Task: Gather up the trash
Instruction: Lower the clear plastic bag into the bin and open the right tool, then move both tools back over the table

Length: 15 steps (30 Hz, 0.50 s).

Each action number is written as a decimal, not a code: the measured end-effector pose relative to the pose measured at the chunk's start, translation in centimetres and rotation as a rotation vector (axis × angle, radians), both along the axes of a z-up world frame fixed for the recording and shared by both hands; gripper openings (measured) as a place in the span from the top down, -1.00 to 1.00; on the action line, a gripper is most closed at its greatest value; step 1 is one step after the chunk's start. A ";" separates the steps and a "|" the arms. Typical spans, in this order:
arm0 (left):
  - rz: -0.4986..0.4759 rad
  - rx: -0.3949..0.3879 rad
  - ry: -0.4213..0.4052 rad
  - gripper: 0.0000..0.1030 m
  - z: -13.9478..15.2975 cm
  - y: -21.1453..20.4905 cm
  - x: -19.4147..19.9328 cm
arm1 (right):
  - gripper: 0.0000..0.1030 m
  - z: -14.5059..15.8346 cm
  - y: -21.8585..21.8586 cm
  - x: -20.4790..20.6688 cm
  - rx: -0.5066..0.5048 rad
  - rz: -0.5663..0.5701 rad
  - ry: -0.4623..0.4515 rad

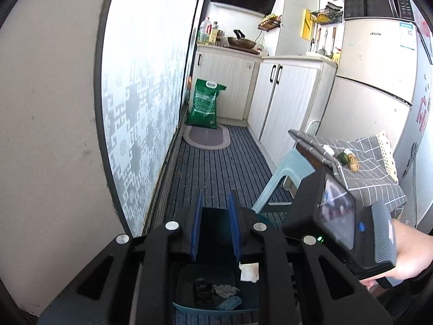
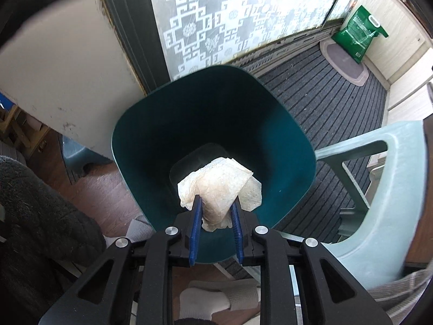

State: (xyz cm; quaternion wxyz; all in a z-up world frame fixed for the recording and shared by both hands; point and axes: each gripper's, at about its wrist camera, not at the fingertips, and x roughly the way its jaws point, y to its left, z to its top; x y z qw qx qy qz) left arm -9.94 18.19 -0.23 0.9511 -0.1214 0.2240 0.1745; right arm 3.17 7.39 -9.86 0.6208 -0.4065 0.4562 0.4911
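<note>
My right gripper [image 2: 215, 201] is shut on a crumpled white tissue [image 2: 220, 187] and holds it over the open mouth of a dark teal trash bin [image 2: 151, 135]. In the left wrist view the bin [image 1: 186, 284] lies below my gripper, with a black wrapper [image 1: 202, 292], a grey wad and a bluish scrap inside, and the held tissue [image 1: 249, 271] hangs at its right rim. My left gripper [image 1: 215, 205] is open and empty above the bin. The right gripper's body [image 1: 338, 216] is at right. More trash [image 1: 349, 159] lies on a checked-cloth table.
A pale green plastic stool [image 2: 379, 189] stands right of the bin. A frosted patterned glass door [image 1: 140, 81] runs along the left. A green rice bag [image 1: 205, 103] and oval mat [image 1: 207, 136] lie at the far end by white cabinets [image 1: 286, 100]. A fridge [image 1: 379, 81] stands right.
</note>
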 end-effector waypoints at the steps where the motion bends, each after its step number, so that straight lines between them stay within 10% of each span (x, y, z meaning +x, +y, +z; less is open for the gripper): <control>1: 0.002 0.009 -0.028 0.59 0.4 -0.2 -0.2 | 0.54 -0.3 0.0 0.0 -0.008 0.002 0.005; 8: 0.000 0.020 -0.184 0.35 3.3 -1.3 -1.4 | 0.40 0.2 -0.8 -0.7 0.020 0.019 0.003; 15: -0.008 0.066 -0.303 0.12 6.6 -3.4 -1.4 | 0.56 7.2 -2.3 -1.3 0.237 0.020 -0.056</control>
